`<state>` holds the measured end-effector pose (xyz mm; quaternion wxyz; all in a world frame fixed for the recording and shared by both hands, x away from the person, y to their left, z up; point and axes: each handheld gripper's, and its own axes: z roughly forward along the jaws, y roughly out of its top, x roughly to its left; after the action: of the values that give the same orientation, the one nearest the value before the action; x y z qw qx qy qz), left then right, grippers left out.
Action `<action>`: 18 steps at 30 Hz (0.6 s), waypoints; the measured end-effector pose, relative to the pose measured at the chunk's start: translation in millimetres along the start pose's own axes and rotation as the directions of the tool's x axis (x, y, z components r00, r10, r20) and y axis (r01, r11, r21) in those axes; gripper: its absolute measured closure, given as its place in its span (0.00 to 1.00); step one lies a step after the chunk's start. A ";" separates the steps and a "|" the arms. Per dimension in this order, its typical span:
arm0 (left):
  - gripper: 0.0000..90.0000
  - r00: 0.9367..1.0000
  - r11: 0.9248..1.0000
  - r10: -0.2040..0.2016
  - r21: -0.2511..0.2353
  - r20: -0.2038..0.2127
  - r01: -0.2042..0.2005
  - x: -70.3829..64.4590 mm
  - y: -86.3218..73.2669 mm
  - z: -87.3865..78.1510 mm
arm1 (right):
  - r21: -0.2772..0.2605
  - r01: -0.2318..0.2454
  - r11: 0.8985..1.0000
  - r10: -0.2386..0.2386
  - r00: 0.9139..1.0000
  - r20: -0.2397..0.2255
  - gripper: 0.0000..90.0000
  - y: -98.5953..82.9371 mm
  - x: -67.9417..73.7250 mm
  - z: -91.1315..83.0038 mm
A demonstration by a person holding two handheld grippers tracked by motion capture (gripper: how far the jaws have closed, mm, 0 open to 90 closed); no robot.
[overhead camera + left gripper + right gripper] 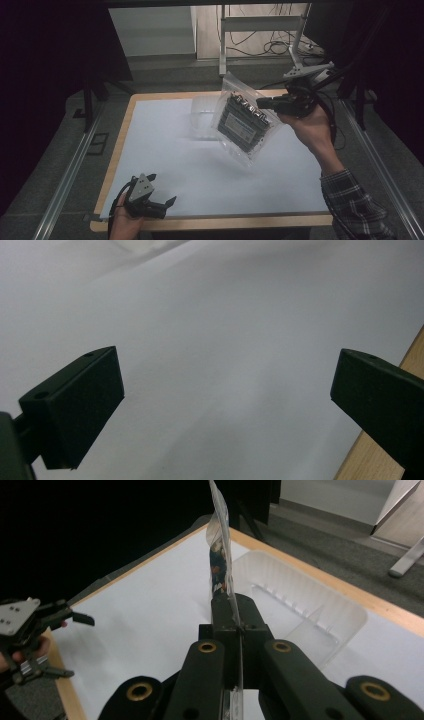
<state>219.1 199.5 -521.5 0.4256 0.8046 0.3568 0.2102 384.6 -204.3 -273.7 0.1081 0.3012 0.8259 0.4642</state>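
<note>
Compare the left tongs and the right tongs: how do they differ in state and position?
The left tongs stand open and hold nothing; the right tongs are shut on the plastic bag. The left tongs sit low at the table's near edge; the right tongs are raised by the far right side, near the clear tray. Both are black and hand-held.

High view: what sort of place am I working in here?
Probably a lab or recording workstation, not a home: a white-topped table with dark curtains around it, loose cables on the floor, and a metal stand behind.
</note>
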 end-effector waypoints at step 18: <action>0.00 1.000 1.000 0.002 0.001 0.011 -0.002 0.2 0.5 0.1 | -0.031 0.003 1.000 -0.001 0.999 0.047 0.99 52.4 -19.1 32.3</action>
<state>219.5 199.4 -521.1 0.4269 0.8063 0.3537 0.2062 435.4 -172.7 -249.7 0.1327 0.3097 0.8161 0.4695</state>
